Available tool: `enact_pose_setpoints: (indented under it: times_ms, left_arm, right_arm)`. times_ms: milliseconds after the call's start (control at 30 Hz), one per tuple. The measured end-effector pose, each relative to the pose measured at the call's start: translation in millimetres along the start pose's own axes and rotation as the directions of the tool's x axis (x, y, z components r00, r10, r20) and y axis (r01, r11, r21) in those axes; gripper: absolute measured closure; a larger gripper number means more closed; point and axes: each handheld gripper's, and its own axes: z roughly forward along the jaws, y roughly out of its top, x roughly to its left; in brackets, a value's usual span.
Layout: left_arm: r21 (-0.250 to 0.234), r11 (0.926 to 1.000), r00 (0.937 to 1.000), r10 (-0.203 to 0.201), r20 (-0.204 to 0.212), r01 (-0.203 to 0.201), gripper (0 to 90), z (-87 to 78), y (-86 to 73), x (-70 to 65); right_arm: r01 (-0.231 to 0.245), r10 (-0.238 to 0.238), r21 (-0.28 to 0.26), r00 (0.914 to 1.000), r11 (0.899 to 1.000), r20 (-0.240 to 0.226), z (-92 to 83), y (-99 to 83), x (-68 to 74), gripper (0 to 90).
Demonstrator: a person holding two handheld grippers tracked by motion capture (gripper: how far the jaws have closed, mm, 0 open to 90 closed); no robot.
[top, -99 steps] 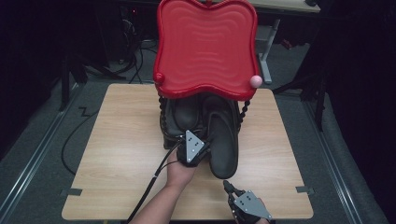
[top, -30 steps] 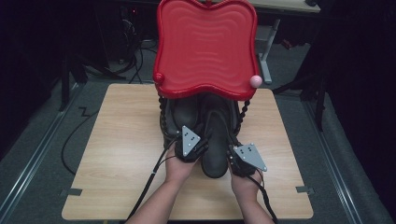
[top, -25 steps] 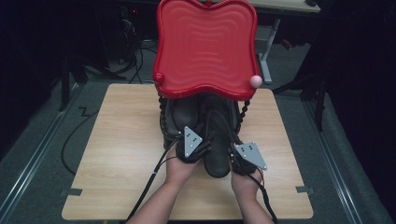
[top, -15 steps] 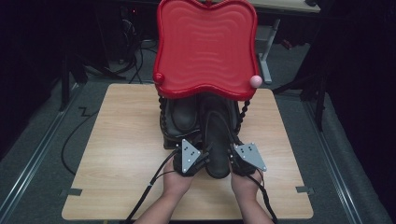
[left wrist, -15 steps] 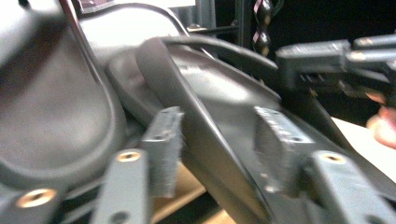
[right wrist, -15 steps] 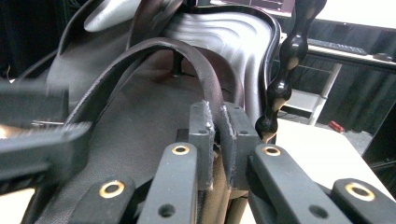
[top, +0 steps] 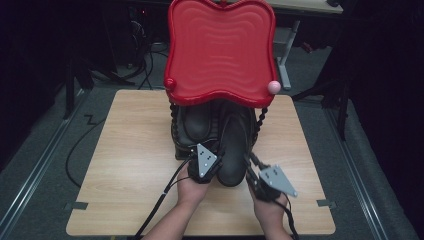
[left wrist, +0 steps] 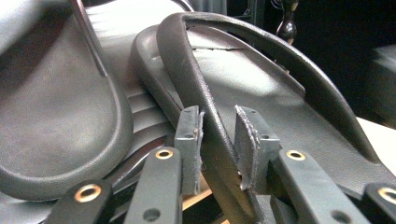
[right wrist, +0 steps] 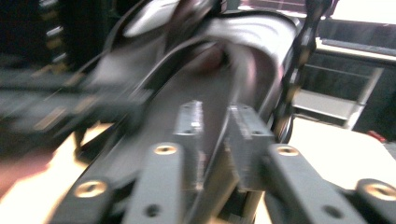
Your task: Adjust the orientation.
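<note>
I have a pair of black boots [top: 215, 137] lying side by side on the tabletop [top: 125, 165], toward its far middle, tucked under a red tray-topped stand [top: 220, 50] with beaded black legs. The right-hand boot [top: 235, 150] reaches nearer my edge. My left tongs [left wrist: 218, 135] are clamped on its collar rim [left wrist: 187, 60], the leather edge pinched between the pads. My right tongs [right wrist: 215, 135] straddle the same boot's edge with the jaws close; that view is blurred, so I cannot tell if they truly bite.

My worry is the thin rim sliding out of the left pads if I pull at an angle. The boot could also catch a beaded leg [top: 260, 120] and rock the stand, tipping the tray. The neighbouring boot [top: 197, 125], touching it, may drag along.
</note>
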Motion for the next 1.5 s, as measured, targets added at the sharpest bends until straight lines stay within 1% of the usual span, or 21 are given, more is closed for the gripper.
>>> enact_pose_setpoints:
  times_ms: [67, 100, 167, 233, 267, 333, 367, 433, 467, 533, 667, 733, 800, 900, 967, 1033, 1067, 1167, 1267, 1367, 1500]
  left_arm:
    - [0.001, 1.0000, 1.0000, -0.002, -0.006, 0.002, 71.6, 0.2, -0.3, -0.4]
    - [0.001, 1.0000, 1.0000, -0.003, -0.007, 0.003, 71.6, 0.2, -0.2, -0.5]
    - [0.000, 1.0000, 0.9999, -0.008, -0.011, 0.008, 71.7, 0.5, -0.3, -0.8]
    - [-0.001, 1.0000, 0.9998, -0.009, -0.018, 0.009, 71.9, 0.5, -0.4, -1.8]
    - [-0.003, 0.9999, 0.9997, -0.013, -0.020, 0.013, 71.9, 0.6, -0.7, -2.3]
    - [-0.002, 0.9999, 0.9996, -0.015, -0.024, 0.015, 72.1, 0.5, -1.0, -2.5]
    - [-0.001, 0.9999, 0.9996, -0.017, -0.024, 0.017, 72.2, 0.4, -1.1, -2.4]
    - [0.002, 0.9998, 0.9995, -0.018, -0.026, 0.018, 72.2, 0.4, -1.1, -1.5]
    - [0.003, 0.9998, 0.9994, -0.019, -0.029, 0.019, 73.0, 0.7, -1.3, -0.7]
    - [0.001, 0.9997, 0.9991, -0.026, -0.033, 0.026, 73.5, 1.5, -1.2, 1.8]
    - [-0.003, 0.9994, 0.9986, -0.034, -0.040, 0.034, 72.4, 5.7, 0.7, 6.7]
    - [-0.006, 0.9993, 0.9988, -0.037, -0.033, 0.037, 69.3, 8.1, 1.9, 8.8]
    - [-0.012, 0.9990, 0.9989, -0.044, -0.016, 0.043, 63.7, 10.8, 2.6, 11.0]
    - [-0.025, 0.9991, 0.9994, -0.033, 0.003, 0.033, 61.1, 11.4, 3.0, 12.7]
    - [-0.026, 0.9994, 0.9995, -0.024, 0.018, 0.025, 57.2, 9.8, 2.8, 12.1]
    - [-0.031, 0.9995, 0.9996, -0.004, 0.028, 0.004, 54.0, 5.3, 2.0, 11.6]
    - [-0.036, 0.9993, 0.9996, 0.005, 0.027, -0.004, 53.6, 2.0, 1.3, 11.9]
    - [-0.054, 0.9985, 0.9996, 0.010, 0.027, -0.009, 53.4, -10.7, -2.4, 16.2]
    - [-0.069, 0.9971, 0.9994, 0.032, 0.011, -0.031, 53.7, -21.0, -7.2, 21.9]
    - [-0.084, 0.9952, 0.9983, 0.049, -0.033, -0.051, 58.7, -30.3, -15.1, 29.0]
    - [-0.097, 0.9936, 0.9939, 0.048, -0.100, -0.058, 67.7, -40.0, -26.6, 39.9]
  right_arm:
    - [0.007, -0.006, 0.017, 0.9996, 1.000, -0.027, -19.7, -15.0, 9.3, 89.5]
    - [0.015, -0.014, 0.028, 0.9991, 0.999, -0.039, -25.6, -20.2, 13.4, 89.6]
    - [0.036, -0.031, 0.063, 0.9962, 0.997, -0.082, -36.4, -30.4, 25.1, 89.6]
    - [0.064, -0.052, 0.088, 0.9907, 0.994, -0.125, -43.0, -38.2, 37.6, 89.6]
    - [0.082, -0.066, 0.101, 0.9864, 0.992, -0.150, -44.2, -42.2, 44.8, 89.6]
    - [0.118, -0.099, 0.110, 0.9817, 0.987, -0.162, -41.5, -46.1, 52.8, 89.6]
    - [0.131, -0.113, 0.115, 0.9812, 0.985, -0.157, -37.7, -47.6, 54.9, 89.6]
    - [0.120, -0.101, 0.139, 0.9857, 0.983, -0.135, -28.8, -49.9, 53.3, 89.7]
    - [0.113, -0.095, 0.143, 0.9867, 0.983, -0.132, -25.3, -50.8, 50.8, 89.7]
    - [0.113, -0.098, 0.142, 0.9891, 0.983, -0.109, -20.6, -51.6, 47.6, 89.7]
    - [0.093, -0.082, 0.139, 0.9936, 0.986, -0.078, -11.7, -50.2, 40.6, 89.7]
    - [0.090, -0.081, 0.132, 0.9945, 0.987, -0.066, -7.5, -49.8, 38.3, 89.7]
    - [0.088, -0.081, 0.126, 0.9949, 0.988, -0.060, -3.3, -48.8, 36.7, 89.6]
    - [0.084, -0.078, 0.119, 0.9956, 0.989, -0.052, 3.4, -46.5, 35.8, 89.6]
    - [0.077, -0.072, 0.113, 0.9961, 0.991, -0.051, 8.3, -45.2, 35.6, 89.6]
    - [0.072, -0.067, 0.108, 0.9965, 0.992, -0.050, 12.7, -43.8, 35.7, 89.6]
    - [0.069, -0.064, 0.105, 0.9967, 0.992, -0.051, 14.7, -43.0, 35.9, 89.6]
    - [0.063, -0.059, 0.094, 0.9971, 0.994, -0.048, 20.1, -40.0, 35.7, 89.6]
    - [0.059, -0.056, 0.081, 0.9976, 0.995, -0.040, 26.2, -35.2, 34.8, 89.6]
    - [0.063, -0.060, 0.072, 0.9977, 0.995, -0.031, 32.3, -30.5, 33.3, 89.6]
    - [0.064, -0.064, 0.055, 0.9978, 0.996, -0.017, 40.8, -26.2, 30.5, 89.6]
